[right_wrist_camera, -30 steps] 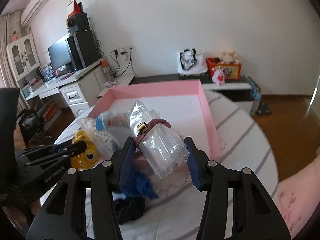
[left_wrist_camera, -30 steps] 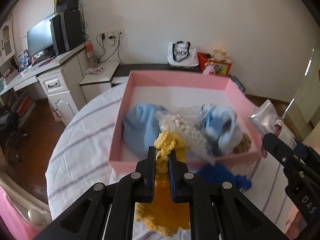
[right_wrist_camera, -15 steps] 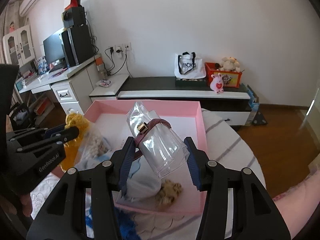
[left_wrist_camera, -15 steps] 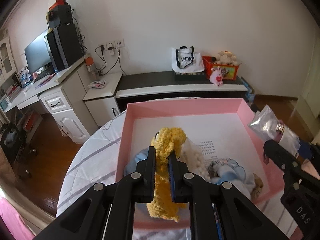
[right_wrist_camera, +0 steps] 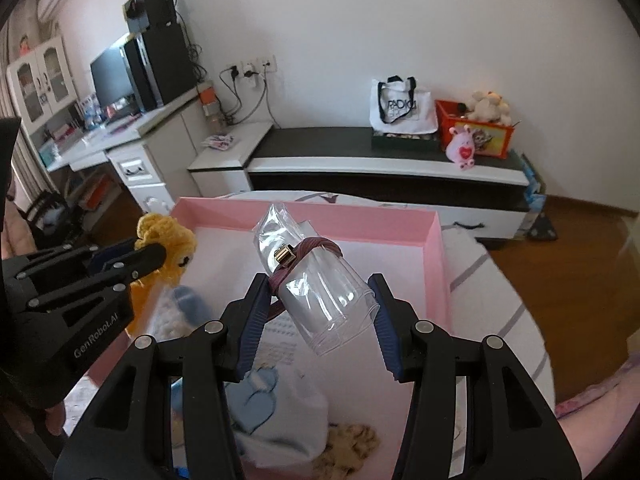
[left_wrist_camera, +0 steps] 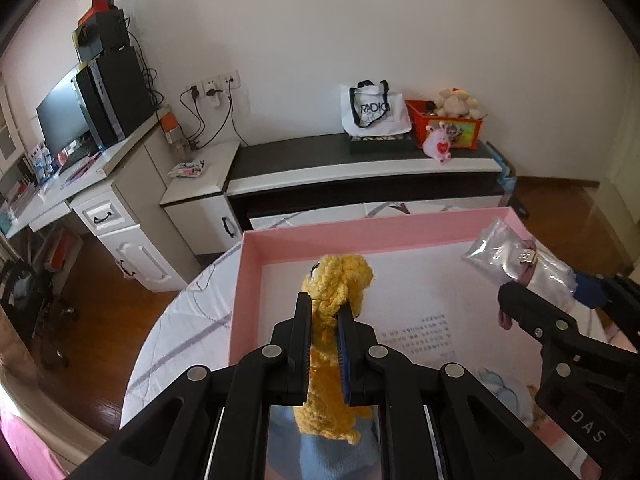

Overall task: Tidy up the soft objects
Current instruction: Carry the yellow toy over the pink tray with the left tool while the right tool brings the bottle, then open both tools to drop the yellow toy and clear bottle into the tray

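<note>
Over the pink box (left_wrist_camera: 400,236), left tool (left_wrist_camera: 324,320) pinches a yellow knit toy (left_wrist_camera: 340,276), right tool (right_wrist_camera: 320,304) clamps a clear rolled bag (right_wrist_camera: 320,292), both not dropped yet.

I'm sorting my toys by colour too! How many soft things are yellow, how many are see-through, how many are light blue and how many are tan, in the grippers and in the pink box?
Yellow: 1, knitted toy in the left gripper.
See-through: 1, plastic pouch in the right gripper.
Light blue: 1, plush in the pink box.
Tan: 1, fuzzy piece.
Total: 4
</note>
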Tool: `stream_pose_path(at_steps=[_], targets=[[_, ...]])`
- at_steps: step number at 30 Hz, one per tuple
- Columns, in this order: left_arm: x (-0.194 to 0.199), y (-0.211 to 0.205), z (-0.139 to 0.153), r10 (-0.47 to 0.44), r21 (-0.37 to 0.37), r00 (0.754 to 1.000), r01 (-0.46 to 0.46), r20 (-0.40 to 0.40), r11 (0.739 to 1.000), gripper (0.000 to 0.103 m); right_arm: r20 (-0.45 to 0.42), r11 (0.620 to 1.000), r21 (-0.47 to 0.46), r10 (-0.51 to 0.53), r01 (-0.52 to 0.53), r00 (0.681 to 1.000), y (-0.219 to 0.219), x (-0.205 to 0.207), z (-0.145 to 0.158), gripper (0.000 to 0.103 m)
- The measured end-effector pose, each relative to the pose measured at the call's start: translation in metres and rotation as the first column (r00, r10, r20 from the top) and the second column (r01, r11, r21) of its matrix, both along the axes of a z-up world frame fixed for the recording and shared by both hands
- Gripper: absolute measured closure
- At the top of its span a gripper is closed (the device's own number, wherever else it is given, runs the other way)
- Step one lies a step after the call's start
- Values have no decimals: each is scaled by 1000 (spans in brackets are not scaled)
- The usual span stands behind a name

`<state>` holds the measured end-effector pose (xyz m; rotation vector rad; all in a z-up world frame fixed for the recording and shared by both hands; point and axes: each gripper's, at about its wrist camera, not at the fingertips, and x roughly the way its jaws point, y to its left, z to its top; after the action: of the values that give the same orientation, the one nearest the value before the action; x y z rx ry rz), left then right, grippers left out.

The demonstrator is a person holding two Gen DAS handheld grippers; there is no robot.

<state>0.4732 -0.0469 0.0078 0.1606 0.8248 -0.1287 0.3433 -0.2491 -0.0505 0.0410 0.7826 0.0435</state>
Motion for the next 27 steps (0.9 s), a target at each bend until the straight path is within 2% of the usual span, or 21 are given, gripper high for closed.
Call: stream_pose_path(at_steps=[3,7,9,10,11,13,15,19,22,27], targets=[[20,-8,-11,9,13,1000,-9,2,1000,94,-6,1000,-8,-8,8,1000,-1,8,-4,55],[35,-13,-26,-2,-4,1000,2,-30,1000,87,1,1000,-4,-4,4,1000,-3,12,-8,53],[44,-11,-30,1,-1,999,-1,-36,1000,71,10,1000,-14,4,-4,1000,-1,9,-8,34],[47,-12,-31,5,7,999,-5,-34,1000,53,19,1000,-25,4,-3,1000,0,8,-7,30],[49,-12,-32,8,16,1000,-7,-26,1000,40,30,999,-46,-1,2,1000,2,7,-6,23],[51,-13,-33,18,33,1000,-18,-8,999,33,38,998,-66,-12,14,999,2,6,-3,20],[51,-14,-35,21,42,1000,-21,1,999,31,39,998,-53,-14,16,999,1,5,-1,12],[44,-18,-40,19,36,1000,-19,-11,999,26,32,999,-34,-24,25,999,-1,2,1,6],[40,-19,-40,24,58,1000,-23,-10,998,26,39,999,-30,-23,24,999,-1,-1,3,0],[28,-11,-31,24,36,1000,-24,-3,999,26,52,998,-55,-36,39,998,-1,-6,10,0]])
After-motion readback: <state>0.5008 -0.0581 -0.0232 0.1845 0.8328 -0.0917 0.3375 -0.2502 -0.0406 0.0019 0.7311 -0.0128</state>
